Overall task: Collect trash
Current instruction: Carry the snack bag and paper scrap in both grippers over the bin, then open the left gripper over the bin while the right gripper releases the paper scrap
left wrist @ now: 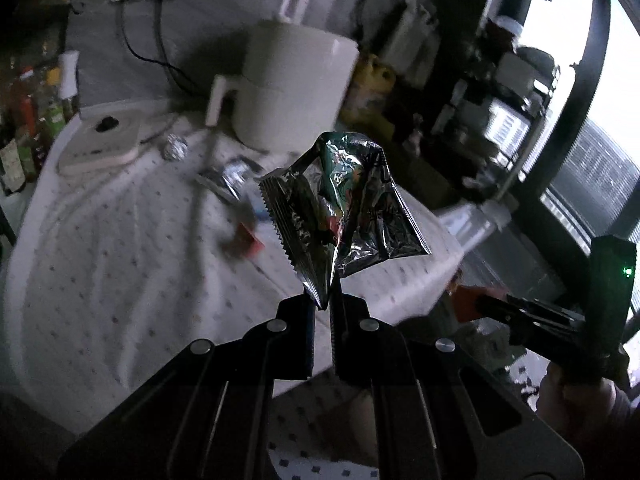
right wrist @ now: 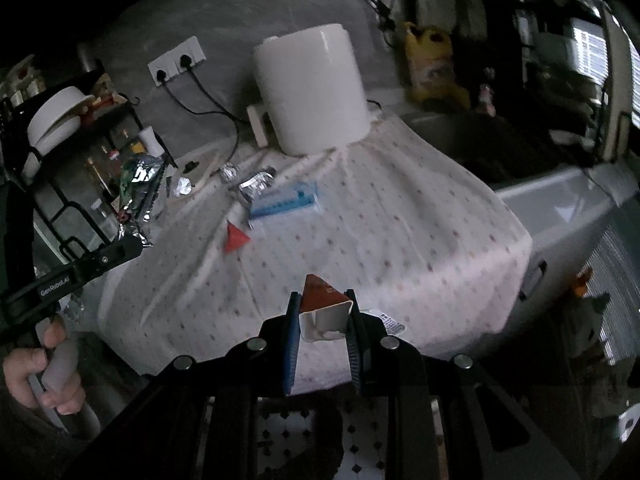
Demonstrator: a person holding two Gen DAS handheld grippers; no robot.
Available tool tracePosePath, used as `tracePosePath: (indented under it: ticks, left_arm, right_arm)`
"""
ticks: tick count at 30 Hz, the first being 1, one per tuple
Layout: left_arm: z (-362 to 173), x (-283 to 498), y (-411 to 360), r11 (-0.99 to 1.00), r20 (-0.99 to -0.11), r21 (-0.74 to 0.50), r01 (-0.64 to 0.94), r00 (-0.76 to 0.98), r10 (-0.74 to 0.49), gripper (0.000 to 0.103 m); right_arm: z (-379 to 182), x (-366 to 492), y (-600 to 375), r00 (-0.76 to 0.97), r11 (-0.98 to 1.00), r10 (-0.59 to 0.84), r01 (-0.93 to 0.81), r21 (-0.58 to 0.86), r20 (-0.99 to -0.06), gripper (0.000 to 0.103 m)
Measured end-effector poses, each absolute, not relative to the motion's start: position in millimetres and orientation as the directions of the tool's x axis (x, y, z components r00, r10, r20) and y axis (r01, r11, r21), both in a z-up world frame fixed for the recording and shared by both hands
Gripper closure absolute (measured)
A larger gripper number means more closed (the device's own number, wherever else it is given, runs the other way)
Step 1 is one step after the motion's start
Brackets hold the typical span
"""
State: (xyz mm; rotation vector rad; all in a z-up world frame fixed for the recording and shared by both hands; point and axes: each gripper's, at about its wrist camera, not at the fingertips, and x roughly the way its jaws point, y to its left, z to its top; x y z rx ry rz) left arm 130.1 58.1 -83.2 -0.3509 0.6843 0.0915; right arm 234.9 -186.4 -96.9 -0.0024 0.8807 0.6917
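Left tongs (left wrist: 326, 304) pinch foil wrapper (left wrist: 344, 208); right tongs (right wrist: 323, 312) clamp carton (right wrist: 324, 308).

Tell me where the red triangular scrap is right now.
In the right wrist view, the red triangular scrap lies on the dotted tablecloth, left of centre, just below-left of the blue packet.

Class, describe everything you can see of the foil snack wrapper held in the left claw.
The foil snack wrapper is crinkled, shiny silver with green, red and black print and a serrated sealed edge. It looks empty and crumpled. The left claw pinches its lower corner, holding it upright in the air above the dotted tablecloth; nothing else touches it.
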Motion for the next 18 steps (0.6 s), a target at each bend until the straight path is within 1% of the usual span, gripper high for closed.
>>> tracePosePath:
  ticks: [8, 13, 18]
  left_arm:
    - [-118, 132, 2, 0.945, -0.683, -0.308, -0.113, 0.717, -0.136, 0.096]
    - [-143, 138, -37, 0.945, -0.706, -0.325, -0.041, 0.675, -0.214, 0.096]
    - [-179, 144, -83, 0.929, -0.725, -0.368, 0.043, 0.612, -0.316, 0.096]
  right_arm:
    - [-128, 217, -246, 0.442, 0.84, 0.49, -0.469, 0.272, -0.752, 0.082]
    - [-137, 203, -282, 0.468, 0.874, 0.447, -0.41, 0.261, -0.763, 0.082]
    - [-148, 187, -327, 0.498, 0.915, 0.382, -0.324, 0.241, -0.779, 0.082]
